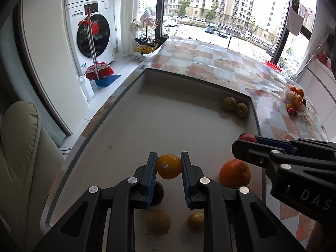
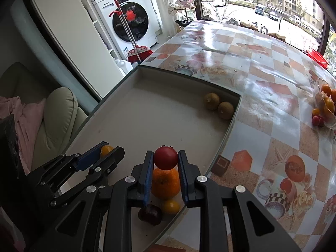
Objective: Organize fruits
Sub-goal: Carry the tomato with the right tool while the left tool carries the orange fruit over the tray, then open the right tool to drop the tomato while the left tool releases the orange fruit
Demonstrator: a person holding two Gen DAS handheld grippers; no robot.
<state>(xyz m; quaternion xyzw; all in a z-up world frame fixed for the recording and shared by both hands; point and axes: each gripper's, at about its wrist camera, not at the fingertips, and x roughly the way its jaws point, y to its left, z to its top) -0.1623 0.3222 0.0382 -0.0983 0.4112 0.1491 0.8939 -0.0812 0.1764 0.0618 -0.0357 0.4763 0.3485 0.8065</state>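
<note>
Two brown pears (image 2: 218, 104) – one big orange (image 2: 166, 185) – two claws.

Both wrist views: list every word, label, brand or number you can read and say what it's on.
"DAS": white letters on the right gripper body, cut off at the frame edge.
Washing machine brand line: too blurred to read.
Washing machine lower-corner label: too small to read.
Sticker on the yellow fruit: too small to read.
Nothing else readable.

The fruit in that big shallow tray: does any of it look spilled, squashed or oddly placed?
Nothing looks spilled or squashed. Two brownish fruits sit alone in the tray's far corner, apart from the rest near the grippers. The left gripper holds a yellow-orange fruit, the right gripper a red one.
</note>
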